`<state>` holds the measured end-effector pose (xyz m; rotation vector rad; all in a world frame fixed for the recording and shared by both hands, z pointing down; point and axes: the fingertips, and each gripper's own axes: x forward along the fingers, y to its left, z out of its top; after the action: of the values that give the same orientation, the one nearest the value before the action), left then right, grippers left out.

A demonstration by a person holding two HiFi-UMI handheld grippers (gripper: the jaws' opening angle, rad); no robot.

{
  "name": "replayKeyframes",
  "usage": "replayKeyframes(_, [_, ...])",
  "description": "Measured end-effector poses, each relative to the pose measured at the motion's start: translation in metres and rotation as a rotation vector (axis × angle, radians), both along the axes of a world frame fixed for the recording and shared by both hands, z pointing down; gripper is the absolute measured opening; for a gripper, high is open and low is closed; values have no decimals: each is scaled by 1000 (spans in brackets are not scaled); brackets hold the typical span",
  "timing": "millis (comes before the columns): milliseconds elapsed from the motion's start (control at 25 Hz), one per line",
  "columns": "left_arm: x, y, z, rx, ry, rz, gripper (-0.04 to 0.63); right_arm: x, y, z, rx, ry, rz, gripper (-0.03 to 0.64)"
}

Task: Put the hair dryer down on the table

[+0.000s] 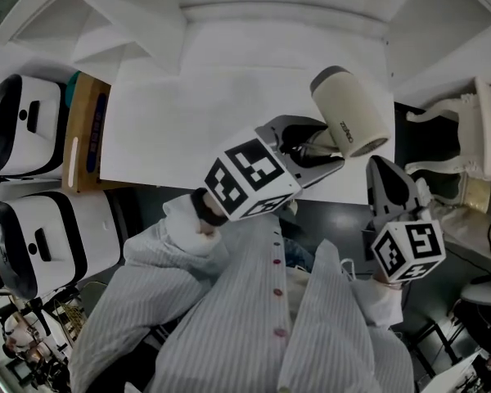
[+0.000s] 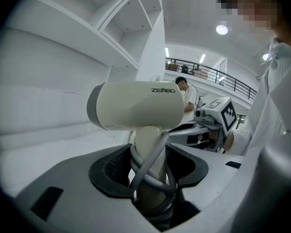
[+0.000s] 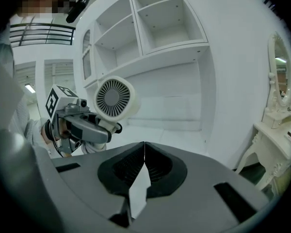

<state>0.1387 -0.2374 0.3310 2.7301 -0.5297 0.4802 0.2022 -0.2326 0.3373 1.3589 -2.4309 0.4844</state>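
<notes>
A cream hair dryer [image 1: 349, 111] with a grey rear ring is held above the near right edge of the white table [image 1: 188, 121]. My left gripper [image 1: 315, 142] is shut on its handle, around which the grey cord is wound. In the left gripper view the hair dryer [image 2: 136, 106] stands upright between the pads of the left gripper [image 2: 149, 171], barrel pointing sideways. My right gripper [image 1: 385, 166] hangs just to the right of the dryer, off the table's edge. In its own view the right gripper [image 3: 144, 147] has its jaws shut together on nothing, and the dryer's rear grille [image 3: 114, 97] faces the camera.
Two white-and-black machines [image 1: 24, 125] [image 1: 37, 240] and a brown box [image 1: 86, 129] stand left of the table. An ornate white dresser [image 1: 466, 137] is at the right. Open white shelves [image 3: 150, 23] rise behind the table.
</notes>
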Motion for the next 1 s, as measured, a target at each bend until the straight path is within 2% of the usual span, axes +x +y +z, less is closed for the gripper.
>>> replayKeyframes(200, [4, 7, 35, -26, -78, 33, 218, 8, 5, 10, -28, -1, 30, 12])
replayKeyframes(480, [6, 9, 97, -67, -225, 65, 218, 19, 13, 28, -67, -8, 65, 12])
replayKeyframes(760, [-3, 19, 150, -160, -318, 95, 218, 12, 17, 41, -118, 0, 75, 12])
replayKeyframes(1000, [-10, 28, 191, -185, -407, 138, 218, 7, 23, 53, -149, 11, 81, 11])
